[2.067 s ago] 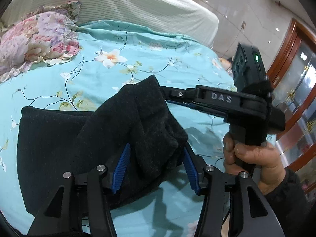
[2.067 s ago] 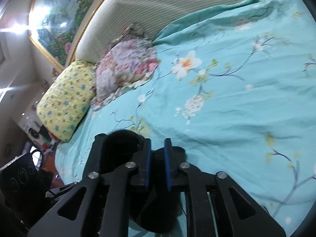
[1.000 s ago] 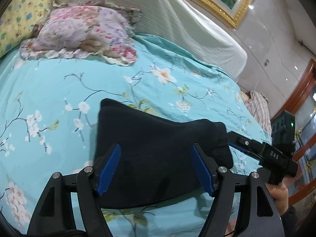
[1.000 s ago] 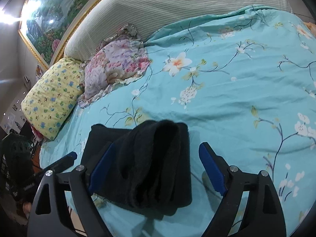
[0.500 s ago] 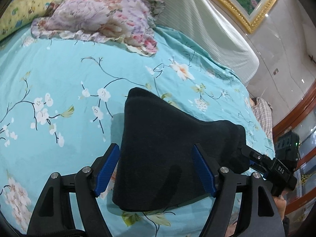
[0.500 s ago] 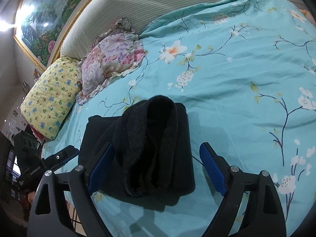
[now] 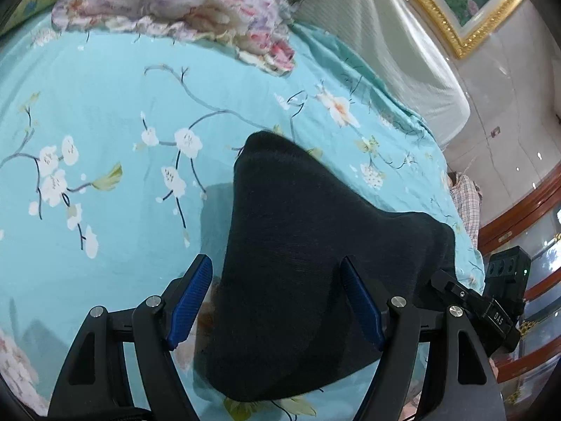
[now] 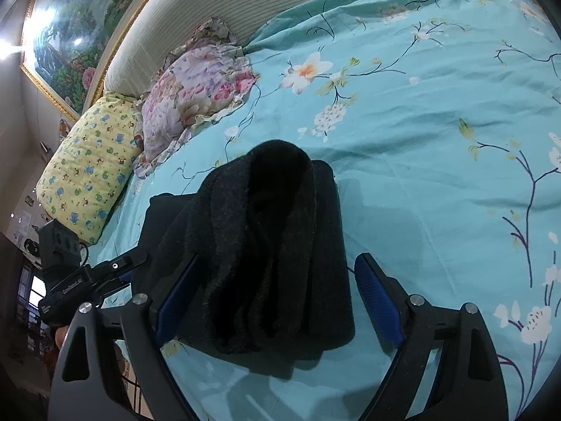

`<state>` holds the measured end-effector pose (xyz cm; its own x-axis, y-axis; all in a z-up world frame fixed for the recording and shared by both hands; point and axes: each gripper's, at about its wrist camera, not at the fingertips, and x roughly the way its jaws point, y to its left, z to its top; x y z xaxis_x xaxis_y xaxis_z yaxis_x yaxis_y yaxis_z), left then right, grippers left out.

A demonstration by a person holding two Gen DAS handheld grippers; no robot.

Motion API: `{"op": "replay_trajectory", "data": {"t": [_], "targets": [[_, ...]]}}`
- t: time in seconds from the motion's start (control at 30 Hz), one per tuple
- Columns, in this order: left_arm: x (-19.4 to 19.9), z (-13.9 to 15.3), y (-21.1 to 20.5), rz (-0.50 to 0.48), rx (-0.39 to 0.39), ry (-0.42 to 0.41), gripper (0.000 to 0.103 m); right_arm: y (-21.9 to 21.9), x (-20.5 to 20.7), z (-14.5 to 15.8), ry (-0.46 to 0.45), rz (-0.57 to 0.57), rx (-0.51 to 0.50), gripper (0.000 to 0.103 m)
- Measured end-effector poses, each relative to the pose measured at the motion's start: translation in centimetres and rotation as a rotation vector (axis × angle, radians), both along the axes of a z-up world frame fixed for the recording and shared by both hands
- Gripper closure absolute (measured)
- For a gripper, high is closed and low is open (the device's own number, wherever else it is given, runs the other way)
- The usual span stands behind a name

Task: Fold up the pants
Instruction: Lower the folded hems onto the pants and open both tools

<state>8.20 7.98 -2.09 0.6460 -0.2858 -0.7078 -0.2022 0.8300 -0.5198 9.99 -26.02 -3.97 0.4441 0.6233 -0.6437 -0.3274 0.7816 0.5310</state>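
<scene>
The black pants (image 7: 298, 245) lie folded into a thick bundle on the turquoise floral bedspread (image 7: 105, 122). In the right wrist view the pants (image 8: 273, 245) show stacked fuzzy layers. My left gripper (image 7: 277, 301) is open, its blue pads (image 7: 189, 298) on either side of the near end of the bundle, not clamping it. My right gripper (image 8: 277, 298) is open too, straddling the other end. Each gripper shows in the other's view: the right one (image 7: 466, 298) at the bundle's far end, the left one (image 8: 91, 273) at the left.
A pink floral pillow (image 8: 196, 91) and a yellow patterned pillow (image 8: 87, 161) lie at the head of the bed by the striped headboard (image 8: 245, 3). A framed painting (image 8: 70, 24) hangs above. A checked cloth (image 7: 466, 193) and wooden furniture (image 7: 519, 210) are beyond the bed's edge.
Both grippers were shut on the pants about two seconds ago; they let go and opened. Since then the left one has moved closer over the bundle; the pants lie still.
</scene>
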Motion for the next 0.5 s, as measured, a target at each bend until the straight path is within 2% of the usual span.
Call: {"op": "replay_trajectory", "data": {"t": [0.13, 0.27, 0.37, 0.5], "targets": [[0.6, -0.8, 0.7, 0.008, -0.049, 0.011, 0.027, 0.1, 0.2, -0.4, 0.006, 0.008, 0.011, 0.015], [1.0, -1.3, 0.9, 0.013, -0.048, 0.013, 0.028, 0.2, 0.3, -0.6, 0.007, 0.013, 0.028, 0.015], [1.3, -1.7, 0.9, -0.009, -0.085, 0.01, 0.047, 0.2, 0.3, -0.8, 0.014, 0.016, 0.042, 0.015], [1.5, -2.0, 1.0, -0.007, -0.098, 0.011, 0.053, 0.3, 0.4, -1.1, 0.023, 0.025, 0.056, 0.015]]}}
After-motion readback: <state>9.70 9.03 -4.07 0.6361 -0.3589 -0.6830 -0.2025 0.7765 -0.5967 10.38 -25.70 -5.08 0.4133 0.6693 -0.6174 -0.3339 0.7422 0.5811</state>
